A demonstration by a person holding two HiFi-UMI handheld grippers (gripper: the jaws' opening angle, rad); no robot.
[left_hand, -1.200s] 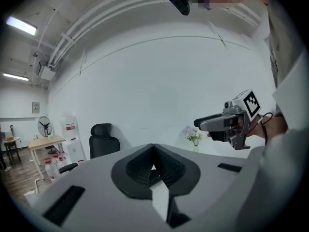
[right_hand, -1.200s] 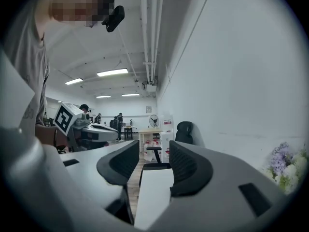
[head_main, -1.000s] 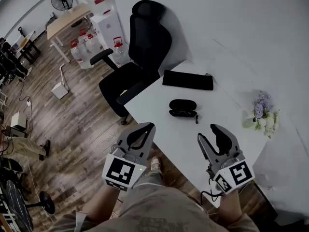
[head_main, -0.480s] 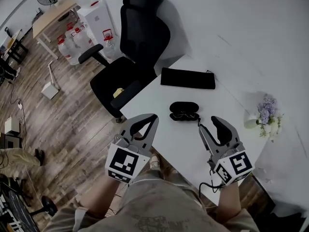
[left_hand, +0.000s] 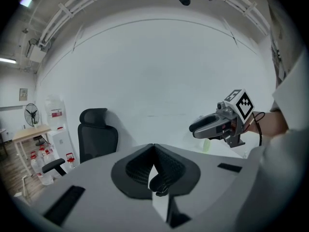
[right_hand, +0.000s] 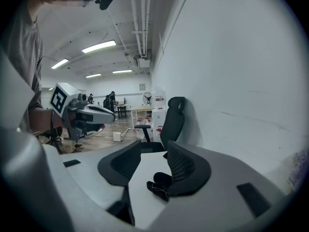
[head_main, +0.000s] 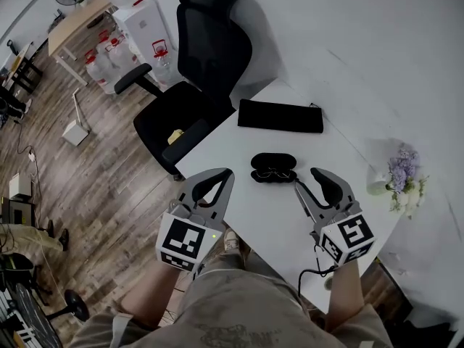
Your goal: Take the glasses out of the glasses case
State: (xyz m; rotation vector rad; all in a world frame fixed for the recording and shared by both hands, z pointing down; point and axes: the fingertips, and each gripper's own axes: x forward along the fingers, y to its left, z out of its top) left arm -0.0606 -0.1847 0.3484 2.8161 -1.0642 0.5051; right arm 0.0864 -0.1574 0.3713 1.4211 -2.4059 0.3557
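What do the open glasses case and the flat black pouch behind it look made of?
Glasses case: probably a hard shell, plastic or leatherette, smooth; it holds a rounded shape. Pouch: likely soft matte fabric; it lies thin and flat on the table.

No readable text — the red labels on the water jugs (head_main: 161, 54) are too small

Glasses (head_main: 273, 172) indistinct inside case (head_main: 273, 159)
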